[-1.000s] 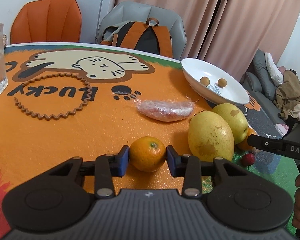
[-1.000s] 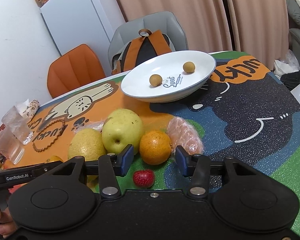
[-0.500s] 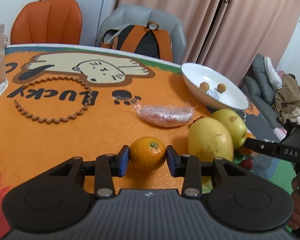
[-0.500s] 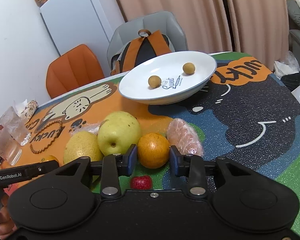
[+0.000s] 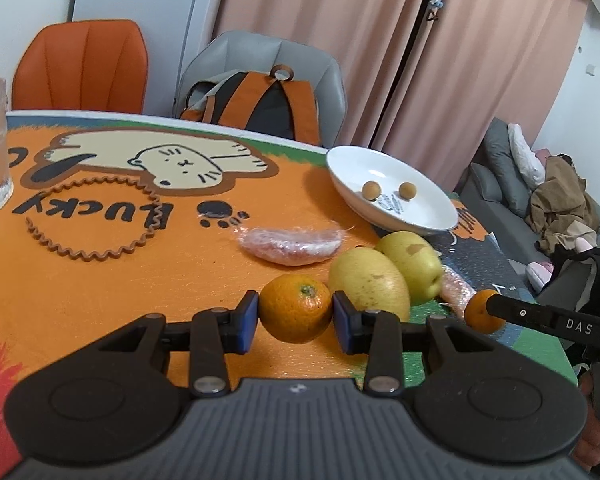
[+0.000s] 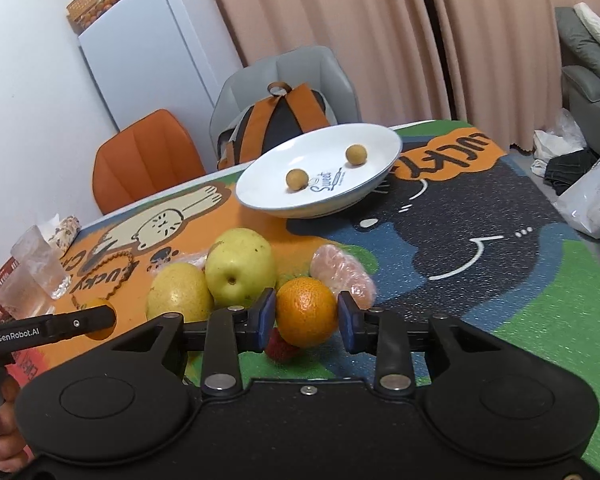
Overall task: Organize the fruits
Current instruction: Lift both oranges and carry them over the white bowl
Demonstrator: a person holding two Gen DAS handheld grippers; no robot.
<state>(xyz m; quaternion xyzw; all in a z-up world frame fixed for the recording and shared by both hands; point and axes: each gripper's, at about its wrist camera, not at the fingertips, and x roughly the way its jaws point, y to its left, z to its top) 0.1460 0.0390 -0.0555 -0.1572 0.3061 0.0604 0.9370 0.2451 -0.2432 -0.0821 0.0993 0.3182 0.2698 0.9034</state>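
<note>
Left wrist view: your left tool (image 5: 295, 318) has its two blue pads pressed on either side of a mandarin (image 5: 295, 307), stem end up, held over the orange part of the table (image 5: 80, 288). Just behind and right of it sit a yellow pear (image 5: 370, 280) and a green-yellow apple (image 5: 414, 262), touching each other. A plastic-wrapped pinkish fruit piece (image 5: 291, 245) lies further back on the table, apart from them. The white plate (image 5: 388, 194) stands near the far right edge and carries two small round brown fruits (image 5: 371, 189). At the right, your right tool's arm reaches in with a second orange (image 5: 480, 312) at its tip.

Right wrist view: your right tool (image 6: 307, 320) has just been closing, and its pads now clamp an orange (image 6: 307, 312) between them. A strawberry (image 6: 282, 350) lies on the table right under that orange. The apple (image 6: 240, 268) and the pear (image 6: 180, 298) sit to the left, and another wrapped fruit piece (image 6: 342, 268) lies just behind the right pad. The plate (image 6: 320, 172) is further back, well apart from the orange. The left tool (image 6: 100, 318) shows at the left edge with its mandarin partly hidden.
</note>
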